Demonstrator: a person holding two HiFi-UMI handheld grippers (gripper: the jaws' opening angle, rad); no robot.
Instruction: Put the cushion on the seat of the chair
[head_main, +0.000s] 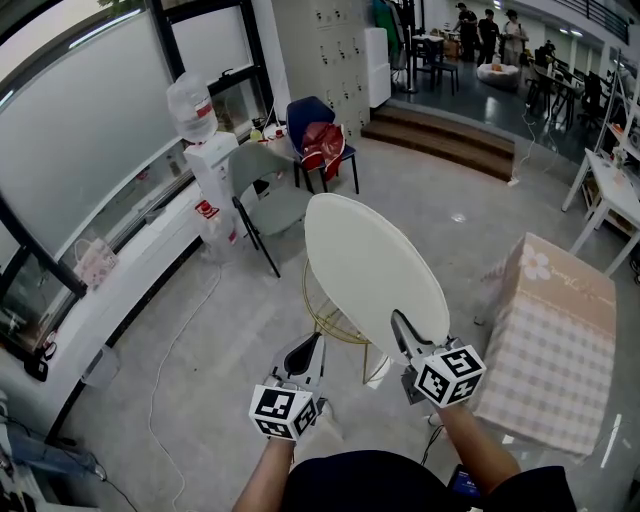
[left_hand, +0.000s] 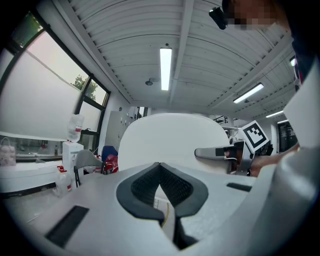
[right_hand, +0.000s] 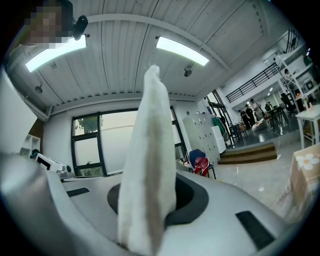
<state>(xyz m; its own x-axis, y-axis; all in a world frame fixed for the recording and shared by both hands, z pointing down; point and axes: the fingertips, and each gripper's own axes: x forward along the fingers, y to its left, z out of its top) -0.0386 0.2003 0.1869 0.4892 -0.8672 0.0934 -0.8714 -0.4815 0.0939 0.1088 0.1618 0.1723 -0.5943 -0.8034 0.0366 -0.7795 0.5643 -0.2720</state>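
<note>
A round white cushion (head_main: 372, 265) stands on edge in front of me, tilted, with my right gripper (head_main: 402, 325) shut on its lower rim. In the right gripper view the cushion's edge (right_hand: 150, 150) rises from between the jaws. Below the cushion stands a gold wire chair (head_main: 330, 318), mostly hidden by it. My left gripper (head_main: 308, 345) is just left of the cushion's lower edge, its pads together with nothing held. In the left gripper view the cushion (left_hand: 170, 137) fills the middle, and the right gripper (left_hand: 212, 152) shows at its right side.
A pink checked box (head_main: 555, 350) stands close on the right. A water dispenser (head_main: 205, 170), a grey chair (head_main: 265, 195) and a blue chair with a red bag (head_main: 320, 140) are by the window. Steps (head_main: 445, 135) lie beyond. A white cable (head_main: 175, 340) runs across the floor.
</note>
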